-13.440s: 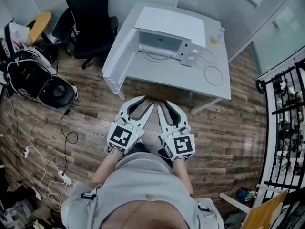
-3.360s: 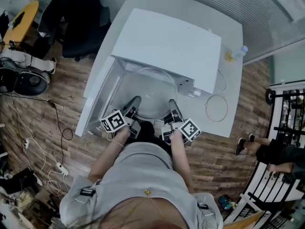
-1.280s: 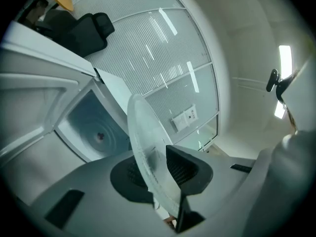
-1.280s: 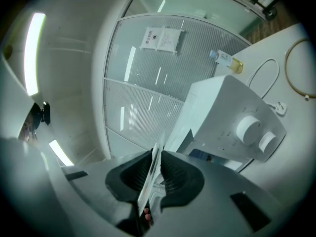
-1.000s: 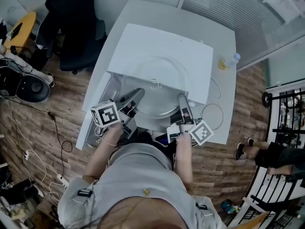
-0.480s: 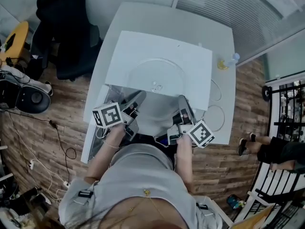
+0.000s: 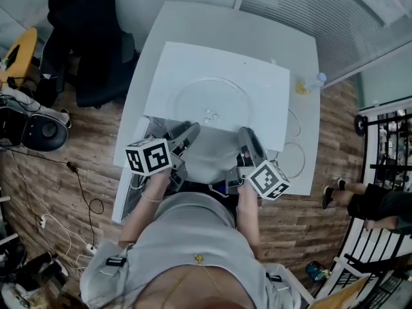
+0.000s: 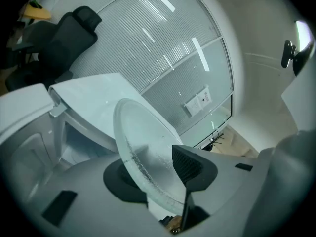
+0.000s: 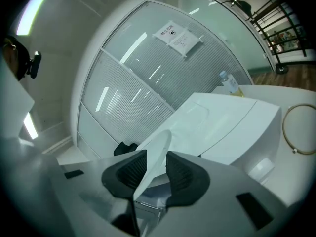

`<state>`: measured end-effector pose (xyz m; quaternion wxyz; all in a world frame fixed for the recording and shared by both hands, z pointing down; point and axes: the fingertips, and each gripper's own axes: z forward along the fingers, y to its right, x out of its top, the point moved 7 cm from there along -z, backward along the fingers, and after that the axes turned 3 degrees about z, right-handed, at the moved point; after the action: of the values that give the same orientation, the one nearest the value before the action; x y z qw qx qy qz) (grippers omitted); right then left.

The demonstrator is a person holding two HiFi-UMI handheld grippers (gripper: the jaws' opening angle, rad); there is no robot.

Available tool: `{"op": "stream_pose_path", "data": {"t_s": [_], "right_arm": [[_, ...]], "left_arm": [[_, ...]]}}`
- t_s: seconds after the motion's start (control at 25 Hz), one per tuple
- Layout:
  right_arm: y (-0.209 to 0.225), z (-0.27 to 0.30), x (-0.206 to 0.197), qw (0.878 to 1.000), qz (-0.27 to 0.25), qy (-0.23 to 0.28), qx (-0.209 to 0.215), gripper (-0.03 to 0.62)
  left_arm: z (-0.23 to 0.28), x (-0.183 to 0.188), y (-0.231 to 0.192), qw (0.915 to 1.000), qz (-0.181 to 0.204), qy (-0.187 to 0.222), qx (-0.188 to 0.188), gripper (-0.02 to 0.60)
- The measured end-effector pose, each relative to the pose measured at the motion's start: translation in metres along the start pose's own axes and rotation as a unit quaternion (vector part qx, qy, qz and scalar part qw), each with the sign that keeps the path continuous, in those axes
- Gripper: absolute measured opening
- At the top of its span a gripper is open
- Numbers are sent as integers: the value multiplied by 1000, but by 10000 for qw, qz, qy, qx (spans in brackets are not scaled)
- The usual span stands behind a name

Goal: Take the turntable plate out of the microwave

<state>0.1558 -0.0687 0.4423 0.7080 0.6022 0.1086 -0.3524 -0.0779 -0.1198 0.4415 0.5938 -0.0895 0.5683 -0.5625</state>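
Where wood floor (image 7: pixel 71 147) spreads, a white table (image 7: pixel 212 23) bears the microwave (image 7: pixel 172 62)

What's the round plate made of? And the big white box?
The plate looks like clear glass: the white top shows through it, and light glints on it. The microwave looks like smooth white painted metal, though it might be plastic.

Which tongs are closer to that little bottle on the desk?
Right. The right tongs meet the glass plate on the side nearer the bottle; the left tongs on the far side. Both have just been opening, its rim between their jaws.
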Motion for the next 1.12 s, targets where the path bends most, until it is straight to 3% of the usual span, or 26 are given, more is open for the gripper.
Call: {"op": "stream_pose_path", "data": {"t_s": [0.24,0.4,0.56,0.72,0.88,1.12], "right_arm": [[8,1,-6,9975,694,127,36,111],[10,-3,-4,9967,786,203,35,96],[7,-1,-4,9994,355,36,-51,94],[5,2,-5,9993,358,50,7,94],[-2,6,-4,9989,-300,306,-180,101],[-10,10,-9,9835,-1676,226,-642,101]], "left_arm": [[4,8,-2,9979,187,-617,-2,187],[6,-1,-4,9969,59,-781,-63,209],[0,-10,-11,9983,86,-478,326,253],[-5,-6,-14,9984,98,22,551,267],[-12,-3,-15,9937,196,543,956,267],[-23,-5,-17,9799,651,935,1638,267]]}}
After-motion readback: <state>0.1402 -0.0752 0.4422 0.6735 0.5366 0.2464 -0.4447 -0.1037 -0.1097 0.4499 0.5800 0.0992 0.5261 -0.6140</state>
